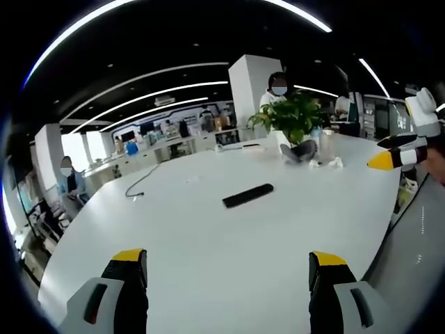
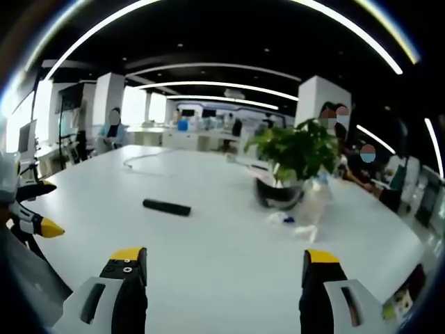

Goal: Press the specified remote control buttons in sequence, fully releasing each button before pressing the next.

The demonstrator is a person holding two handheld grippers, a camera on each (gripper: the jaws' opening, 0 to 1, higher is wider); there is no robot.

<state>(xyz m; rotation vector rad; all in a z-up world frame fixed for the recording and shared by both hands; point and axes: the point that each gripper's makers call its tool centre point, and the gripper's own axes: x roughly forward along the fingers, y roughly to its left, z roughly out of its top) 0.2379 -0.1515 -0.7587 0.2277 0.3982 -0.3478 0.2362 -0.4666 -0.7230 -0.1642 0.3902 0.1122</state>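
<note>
Both the left gripper and the right gripper are hovering with jaws apart and empty, while the remote control is lying flat on the white tabletop well ahead, long axis crosswise, neither gripper clearly nearer.

White table, black remote, potted plant, cable

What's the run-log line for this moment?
remote flat on table, untouched | left hand-held gripper open, short of it | right hand-held gripper open, short of it
</note>
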